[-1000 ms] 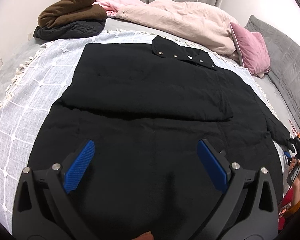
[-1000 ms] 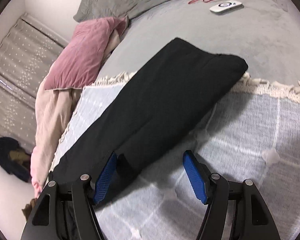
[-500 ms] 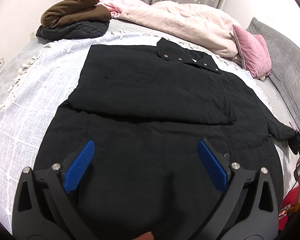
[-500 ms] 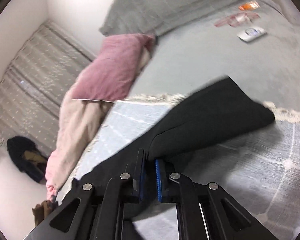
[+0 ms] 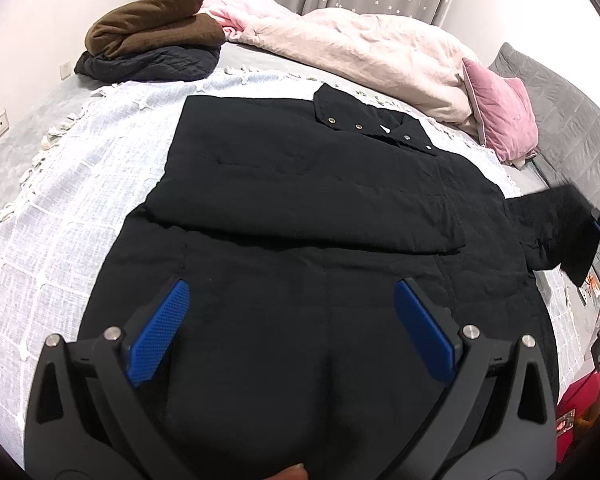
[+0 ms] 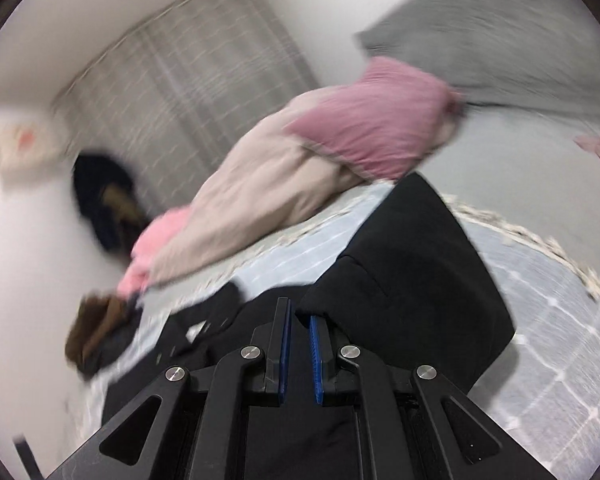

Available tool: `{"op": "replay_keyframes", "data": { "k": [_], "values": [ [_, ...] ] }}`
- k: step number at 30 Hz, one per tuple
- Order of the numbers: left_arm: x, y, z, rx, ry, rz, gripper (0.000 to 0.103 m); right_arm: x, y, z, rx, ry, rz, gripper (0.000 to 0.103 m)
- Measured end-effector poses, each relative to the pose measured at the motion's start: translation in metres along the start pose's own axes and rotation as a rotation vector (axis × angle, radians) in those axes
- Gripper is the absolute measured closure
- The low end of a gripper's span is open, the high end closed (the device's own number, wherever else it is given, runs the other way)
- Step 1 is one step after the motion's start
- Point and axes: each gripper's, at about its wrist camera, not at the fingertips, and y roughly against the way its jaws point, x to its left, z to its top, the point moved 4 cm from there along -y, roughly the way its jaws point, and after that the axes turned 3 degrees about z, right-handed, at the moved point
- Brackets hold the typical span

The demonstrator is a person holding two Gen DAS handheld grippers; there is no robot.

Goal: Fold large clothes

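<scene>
Bedspread (image 5: 60,208) borders black coat (image 5: 300,208); right tool (image 6: 298,344) clamps its sleeve (image 6: 416,280), left tool (image 5: 292,332) gapes.

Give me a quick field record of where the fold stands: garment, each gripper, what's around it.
garment: black coat spread on the pale checked blanket, one sleeve already folded across the body
free sleeve: lifted off the bed at the coat's right side
left gripper: open, over the coat's lower part, holding nothing
right gripper: shut on the sleeve
nearby: folded brown and dark clothes, pink duvet, pink pillow
view note: right wrist view is motion-blurred
</scene>
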Motion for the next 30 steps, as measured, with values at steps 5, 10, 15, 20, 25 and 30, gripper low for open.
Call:
{"op": "replay_keyframes", "data": {
  "k": [5,10,15,20,25,30],
  "values": [
    [0.003,0.002,0.000,-0.003,-0.001,0.002,0.001,0.075,-0.030,-0.036,0.126,0.176,0.085,0.094],
    [0.003,0.001,-0.001,0.007,0.001,-0.002,0.001,0.115,-0.076,-0.096,0.332,0.239,0.172,0.093],
    [-0.003,0.001,-0.004,0.016,-0.008,-0.020,0.001,0.127,-0.108,-0.149,0.608,0.136,0.333,0.040],
    [-0.012,0.000,-0.003,0.014,-0.038,-0.021,0.001,0.120,-0.094,-0.138,0.602,0.100,0.379,0.039],
    [-0.037,-0.005,0.003,0.038,-0.075,-0.055,0.001,0.079,-0.076,-0.096,0.502,0.008,0.321,0.039],
    [-0.091,-0.017,0.016,0.036,-0.164,-0.074,0.001,0.018,-0.059,-0.070,0.407,-0.064,0.152,0.038]
  ]
}}
